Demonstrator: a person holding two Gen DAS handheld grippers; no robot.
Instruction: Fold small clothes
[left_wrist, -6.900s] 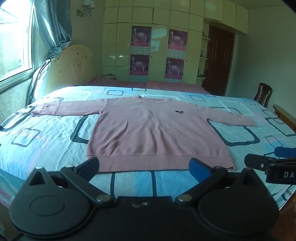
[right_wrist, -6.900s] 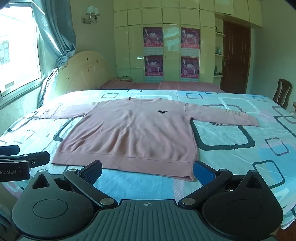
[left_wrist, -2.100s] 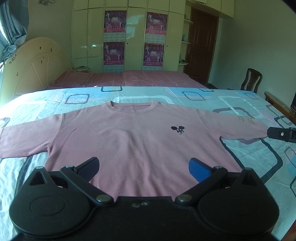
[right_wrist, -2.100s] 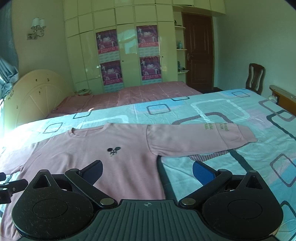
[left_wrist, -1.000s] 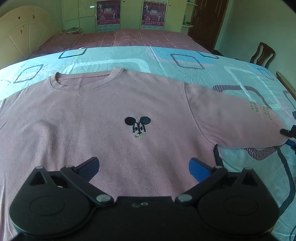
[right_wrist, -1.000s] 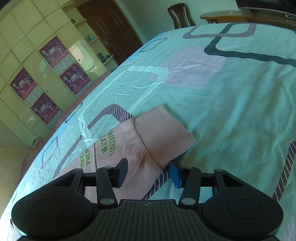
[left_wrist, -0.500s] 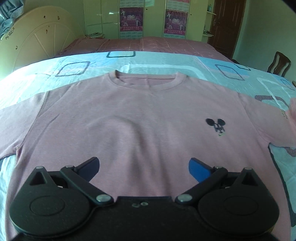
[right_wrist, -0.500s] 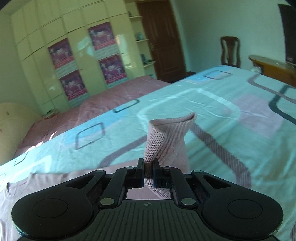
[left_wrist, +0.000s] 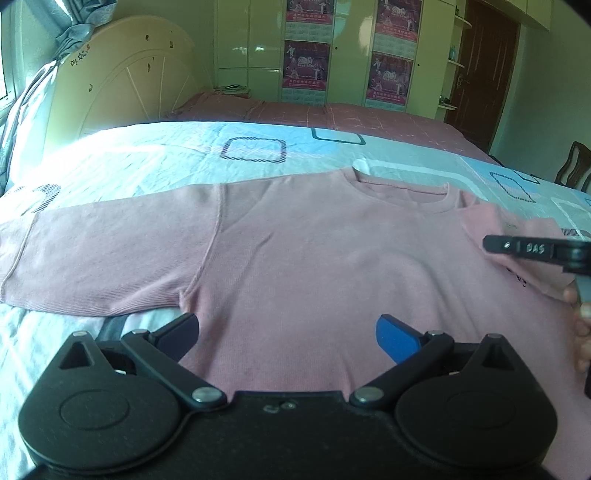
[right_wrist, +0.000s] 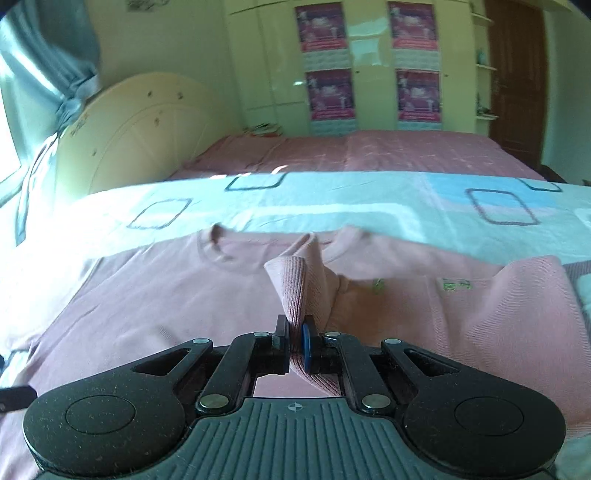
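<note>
A bed (left_wrist: 155, 173) with a pale blue sheet printed with dark rounded squares fills both views, and a cream arched headboard (left_wrist: 122, 96) stands at its left end. Behind it runs a wall of glossy cream wardrobe doors (right_wrist: 280, 74) carrying 4 purple posters (right_wrist: 328, 94), with a dark brown door (left_wrist: 484, 70) at the right. A second stretch of pink bedding (right_wrist: 369, 151) lies between the blue sheet and the wardrobe.

The pink sweater (left_wrist: 325, 266) lies flat, front up, across the blue sheet, neckline toward the wardrobe. In the left wrist view 1 sleeve (left_wrist: 96, 258) stretches straight out to the left, flat on the sheet. The other sleeve (right_wrist: 491, 306) is folded inward across the chest, its small green lettering facing up.

The left gripper (left_wrist: 286, 328) hovers low over the lower body of the sweater, its jaws spread wide and holding nothing; 1 dark pad and 1 blue pad sit well apart above the fabric.

The right gripper (right_wrist: 294, 341) has its jaws closed on the ribbed cuff (right_wrist: 295, 288) of the folded sleeve, which stands up in a pinched peak just below the neckline (right_wrist: 229, 254). In the left wrist view this gripper reaches in from the right edge over the chest.
</note>
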